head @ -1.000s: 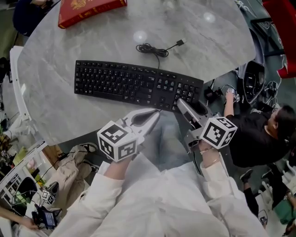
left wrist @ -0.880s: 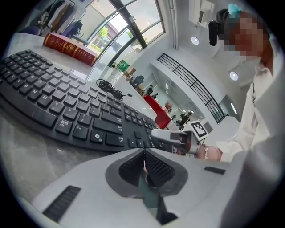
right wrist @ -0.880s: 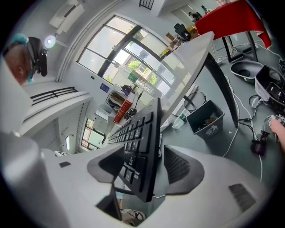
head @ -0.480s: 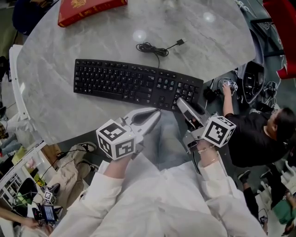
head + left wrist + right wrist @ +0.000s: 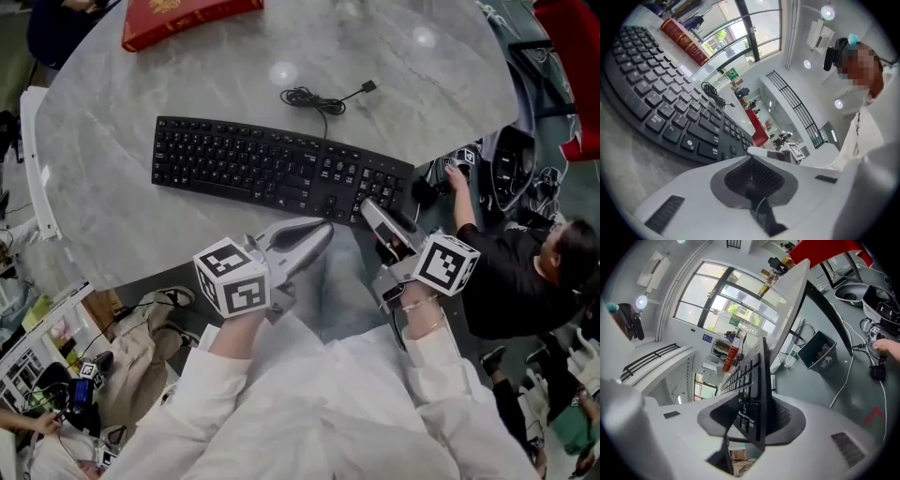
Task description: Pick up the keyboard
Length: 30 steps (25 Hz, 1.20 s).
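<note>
My right hand-held gripper is clamped on the black keyboard at its near right corner. In the right gripper view the keyboard edge sits between the jaws of the right hand-held gripper.

My left hand-held gripper is clenched on nothing. Its tip is just beside the keyboard's near edge, and I can't tell if it touches.

The keyboard lies flat on the grey marble counter, slightly angled, with its cable coiled just behind it. A red book lies at the far edge, well apart. The left gripper view shows the keys close ahead of the left hand-held gripper.
</note>
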### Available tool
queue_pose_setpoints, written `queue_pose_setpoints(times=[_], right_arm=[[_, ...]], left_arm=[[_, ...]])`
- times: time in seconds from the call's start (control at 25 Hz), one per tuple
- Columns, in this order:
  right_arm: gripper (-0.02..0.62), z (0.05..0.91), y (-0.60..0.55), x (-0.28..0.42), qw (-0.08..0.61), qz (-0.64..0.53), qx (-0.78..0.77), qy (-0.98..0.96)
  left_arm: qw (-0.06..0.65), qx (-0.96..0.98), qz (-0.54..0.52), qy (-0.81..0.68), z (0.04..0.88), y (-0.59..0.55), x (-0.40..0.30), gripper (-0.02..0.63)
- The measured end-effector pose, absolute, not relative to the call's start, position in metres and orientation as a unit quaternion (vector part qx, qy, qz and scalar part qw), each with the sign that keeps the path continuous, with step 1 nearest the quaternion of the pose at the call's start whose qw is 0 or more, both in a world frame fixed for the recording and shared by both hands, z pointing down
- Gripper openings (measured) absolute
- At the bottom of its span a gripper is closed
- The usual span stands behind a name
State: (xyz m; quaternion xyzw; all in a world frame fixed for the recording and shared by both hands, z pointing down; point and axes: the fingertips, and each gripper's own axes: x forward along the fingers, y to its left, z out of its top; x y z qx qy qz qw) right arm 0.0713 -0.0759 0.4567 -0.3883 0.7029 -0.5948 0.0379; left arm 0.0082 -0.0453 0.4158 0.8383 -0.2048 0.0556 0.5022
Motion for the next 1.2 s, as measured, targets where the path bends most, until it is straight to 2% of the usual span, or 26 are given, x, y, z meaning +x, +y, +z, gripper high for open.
queue_pose_setpoints(times=[1.04, 1.12, 1.2], right_arm=[[0.161, 0.413, -0.079, 0.077, 0.042, -0.568, -0.407, 0.714], [0.160, 0.411, -0.079, 0.077, 0.043, -0.567, -0.407, 0.714], [0.158, 0.411, -0.079, 0.076, 0.043, -0.567, -0.407, 0.715]], left_arm=[[0.518, 0.826, 0.063, -0.214, 0.407, -0.029, -0.005, 0.023], [0.522, 0.822, 0.064, -0.218, 0.409, -0.029, -0.007, 0.043], [0.528, 0.817, 0.068, -0.221, 0.413, -0.027, -0.008, 0.153]])
